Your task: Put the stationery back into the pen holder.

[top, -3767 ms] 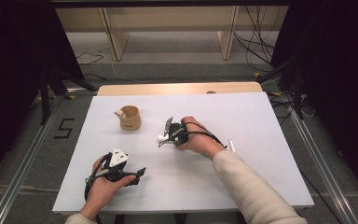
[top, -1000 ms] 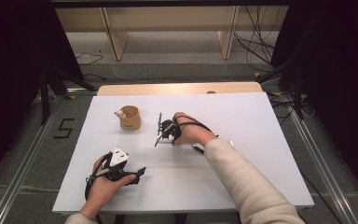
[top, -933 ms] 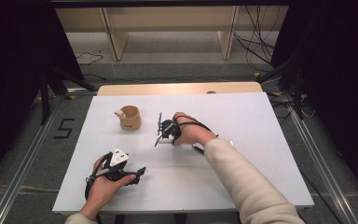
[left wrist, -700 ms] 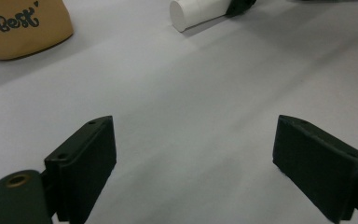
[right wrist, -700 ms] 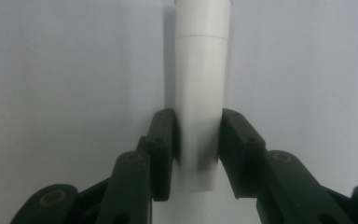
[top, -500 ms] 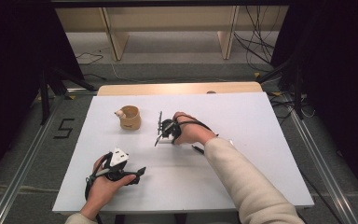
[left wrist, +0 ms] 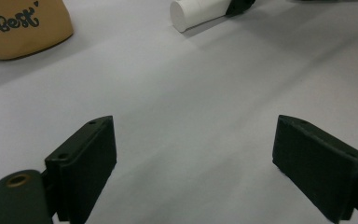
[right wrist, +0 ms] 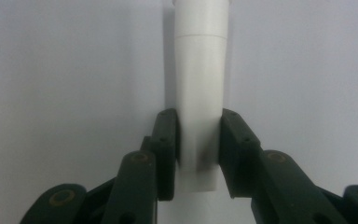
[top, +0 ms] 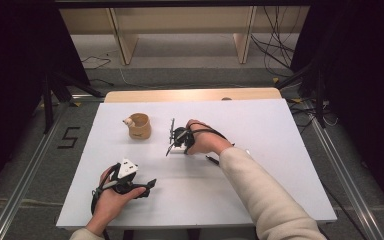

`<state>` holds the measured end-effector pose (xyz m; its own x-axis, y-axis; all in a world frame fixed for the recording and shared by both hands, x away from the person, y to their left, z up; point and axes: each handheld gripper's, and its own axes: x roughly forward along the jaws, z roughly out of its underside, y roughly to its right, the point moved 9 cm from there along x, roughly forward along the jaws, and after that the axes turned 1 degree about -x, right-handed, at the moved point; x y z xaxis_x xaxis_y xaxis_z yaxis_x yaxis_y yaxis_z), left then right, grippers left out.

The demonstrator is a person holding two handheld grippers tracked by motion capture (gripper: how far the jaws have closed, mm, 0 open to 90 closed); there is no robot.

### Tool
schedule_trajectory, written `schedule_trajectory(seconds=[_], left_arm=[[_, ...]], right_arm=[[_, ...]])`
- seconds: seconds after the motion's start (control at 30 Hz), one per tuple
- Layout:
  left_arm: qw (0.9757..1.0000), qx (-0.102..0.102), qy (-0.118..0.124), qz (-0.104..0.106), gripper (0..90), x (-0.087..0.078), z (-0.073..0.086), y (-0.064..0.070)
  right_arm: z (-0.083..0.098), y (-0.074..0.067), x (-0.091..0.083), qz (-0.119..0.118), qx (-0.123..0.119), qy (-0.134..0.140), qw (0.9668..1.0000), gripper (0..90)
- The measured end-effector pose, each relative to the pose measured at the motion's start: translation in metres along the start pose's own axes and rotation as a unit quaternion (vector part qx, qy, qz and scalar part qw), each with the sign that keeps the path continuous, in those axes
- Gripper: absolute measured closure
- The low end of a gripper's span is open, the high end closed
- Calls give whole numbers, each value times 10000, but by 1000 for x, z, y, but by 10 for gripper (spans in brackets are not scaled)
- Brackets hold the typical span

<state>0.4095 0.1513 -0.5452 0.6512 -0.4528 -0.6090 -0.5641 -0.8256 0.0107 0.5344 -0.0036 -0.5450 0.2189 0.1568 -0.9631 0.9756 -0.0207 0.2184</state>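
Closing in over the last moment, the right gripper [right wrist: 199,140] had its pads pressed on both sides of the white tube [right wrist: 200,84], which lay on the white tabletop [top: 280,165] right of the tan cup [top: 139,126], so I judged the grasp made and a lift due. Near left, the left gripper [left wrist: 196,154] rested spread wide, holding nothing; dark curtains flanked the grey floor.

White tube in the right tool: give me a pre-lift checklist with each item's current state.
1. Right tool pads against both sides of the white tube, jaws just closing: ok.
2. Grip centred on the tube's length: not ok, near one end.
3. Tube lying flat on the table: ok.
4. Left tool open and holding nothing: ok.
5. Tan cup apart from the tube: ok.
6. Grip firmness: cannot tell.
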Motion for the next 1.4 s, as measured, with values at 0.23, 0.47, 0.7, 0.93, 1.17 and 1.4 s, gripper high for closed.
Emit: schedule_trajectory(seconds=[0.23,0.47,0.7,0.93,1.17,1.4], left_arm=[[10000,-4,-7,6,132,0,0,0],[10000,-9,-5,9,136,0,0,0],[10000,-4,-3,5,137,0,0,0],[10000,-24,-5,2,139,-1,0,0],[10000,-39,13,-4,145,-1,-1,0],[10000,-59,24,-21,149,-1,-1,0]], right_arm=[[0,0,0,-31,0,-9,10000,699],[0,0,-1,-52,64,-38,10000,708],[0,0,-3,-65,253,48,9996,712],[-2,-3,-7,-141,487,340,9981,713],[0,-12,-16,-256,840,811,9928,713],[5,-25,-27,-205,1051,1328,9853,713]])
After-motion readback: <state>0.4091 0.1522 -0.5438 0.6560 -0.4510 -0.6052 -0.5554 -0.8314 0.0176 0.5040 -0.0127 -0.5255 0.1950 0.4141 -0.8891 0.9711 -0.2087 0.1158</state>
